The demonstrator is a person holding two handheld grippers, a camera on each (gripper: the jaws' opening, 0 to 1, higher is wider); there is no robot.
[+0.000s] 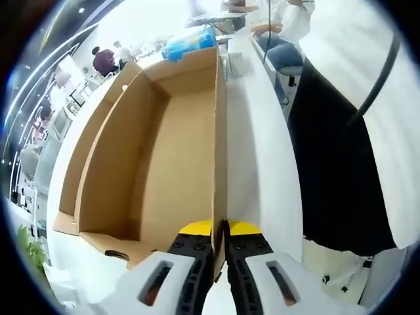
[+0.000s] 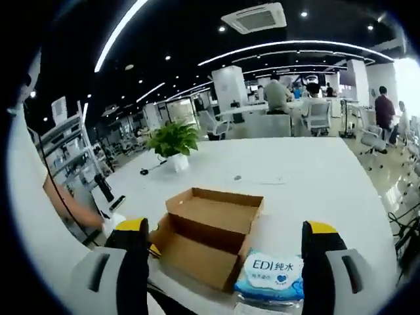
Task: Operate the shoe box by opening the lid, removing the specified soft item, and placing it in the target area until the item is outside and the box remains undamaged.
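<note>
On the white tabletop [image 2: 308, 170], the shoe box [image 2: 207, 233] is sitting open, its cardboard interior showing bare in both views. In the left gripper view the left gripper [image 1: 219, 252] is pinching one long wall of the box [image 1: 184, 138], its jaws pressed nearly together with the cardboard edge between them. That wall is running straight away from the jaws toward the far end of the box; to its left the box floor is lying open, and to its right a strip of white tabletop [image 1: 252, 144] is reaching to the table's edge, where a person in a black and white garment [image 1: 341, 151] is standing close. A blue packet [image 1: 190, 42] is lying just past the box's far end.

In the right gripper view the right gripper [image 2: 223, 262] is standing wide open with nothing between its jaws, hovering above the near edge of the tabletop. The box is lying between the jaws and farther along, and a soft pack of wet wipes [image 2: 272, 275] is resting outside it, touching its near right corner, close to the right jaw. Beyond the box the tabletop is stretching broad, with a potted plant [image 2: 174, 144] near its far left edge. People are sitting at desks in the office behind.
</note>
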